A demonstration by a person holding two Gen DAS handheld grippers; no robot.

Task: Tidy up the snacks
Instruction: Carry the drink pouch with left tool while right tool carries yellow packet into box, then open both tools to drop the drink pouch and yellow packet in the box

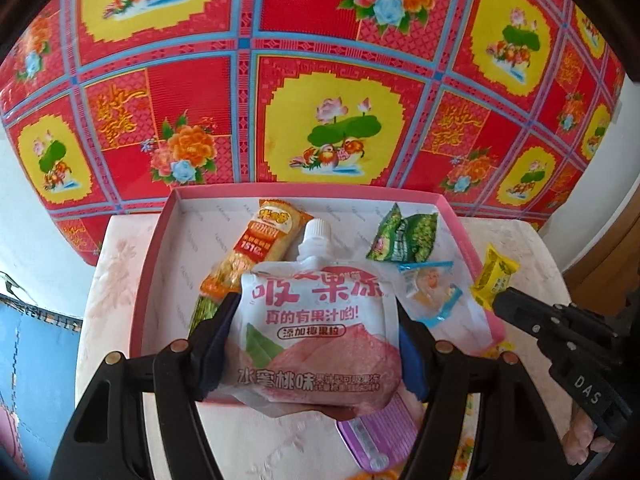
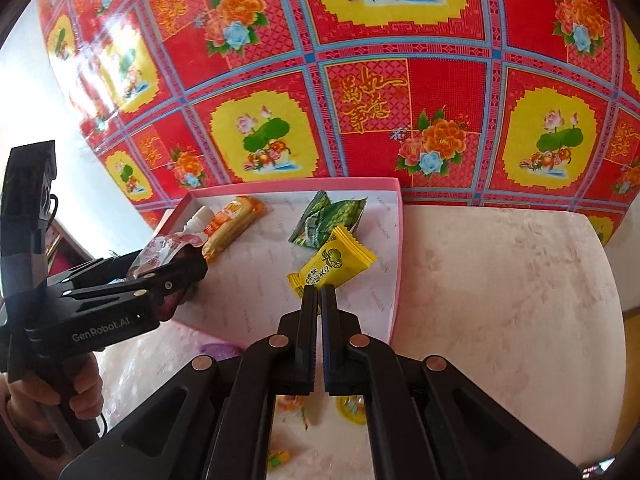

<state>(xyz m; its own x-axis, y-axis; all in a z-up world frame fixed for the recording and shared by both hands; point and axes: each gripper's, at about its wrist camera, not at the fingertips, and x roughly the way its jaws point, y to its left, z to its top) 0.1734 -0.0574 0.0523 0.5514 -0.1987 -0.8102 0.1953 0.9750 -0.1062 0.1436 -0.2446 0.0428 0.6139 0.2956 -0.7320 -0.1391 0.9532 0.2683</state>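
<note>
Pink box (image 1: pixel 156 240), yellow candy (image 2: pixel 336 260), red floral cloth (image 1: pixel 320 40).

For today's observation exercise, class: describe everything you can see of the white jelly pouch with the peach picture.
The jelly pouch is a soft white plastic spout pack with pink Chinese lettering, a peach and green leaves printed on its front, and a white ribbed screw cap at the top. The left claw is shut on its two side edges, spout pointing away from that camera. It is held over the near edge of the pink box. Its lower edge looks crumpled.
</note>
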